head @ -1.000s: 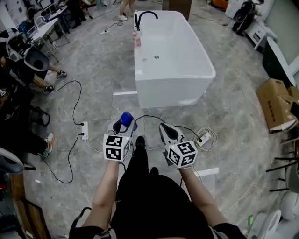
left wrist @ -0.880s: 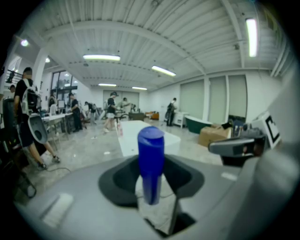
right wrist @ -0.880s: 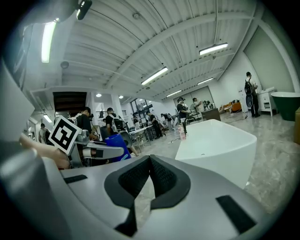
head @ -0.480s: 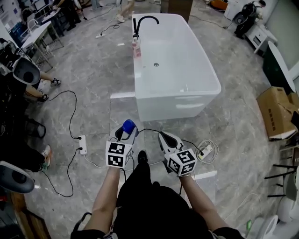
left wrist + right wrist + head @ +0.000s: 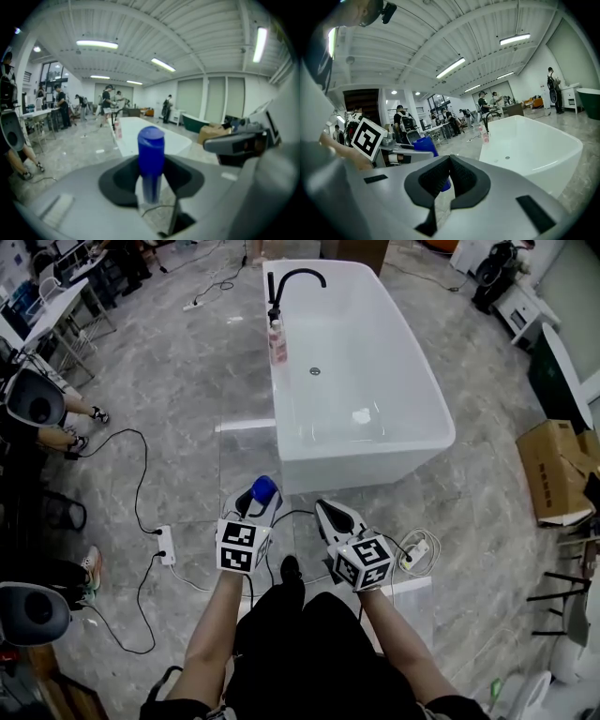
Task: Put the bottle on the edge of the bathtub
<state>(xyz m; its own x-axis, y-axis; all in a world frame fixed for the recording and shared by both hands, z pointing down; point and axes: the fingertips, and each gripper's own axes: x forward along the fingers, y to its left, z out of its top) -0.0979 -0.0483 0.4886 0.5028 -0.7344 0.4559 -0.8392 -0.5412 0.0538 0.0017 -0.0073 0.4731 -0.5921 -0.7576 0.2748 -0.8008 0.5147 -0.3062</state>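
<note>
A person stands on a grey marble-patterned floor (image 5: 187,418) in an open workshop, a gripper in each hand. The left gripper (image 5: 260,498) has its jaws clamped on an upright blue-capped bottle (image 5: 264,488), gripping the body below the cap. The bottle is held above the floor, just short of the near end of the white bathtub (image 5: 366,460) and not touching it. The right gripper (image 5: 328,513), beside it on the right, has its jaws pressed together with nothing between them. On the tub's far left rim, a pink bottle (image 5: 277,341) stands next to a black curved faucet (image 5: 292,279). A white power strip (image 5: 167,545) and black cables lie on the floor to the left, and a cardboard box (image 5: 553,460) sits at the right.
</note>
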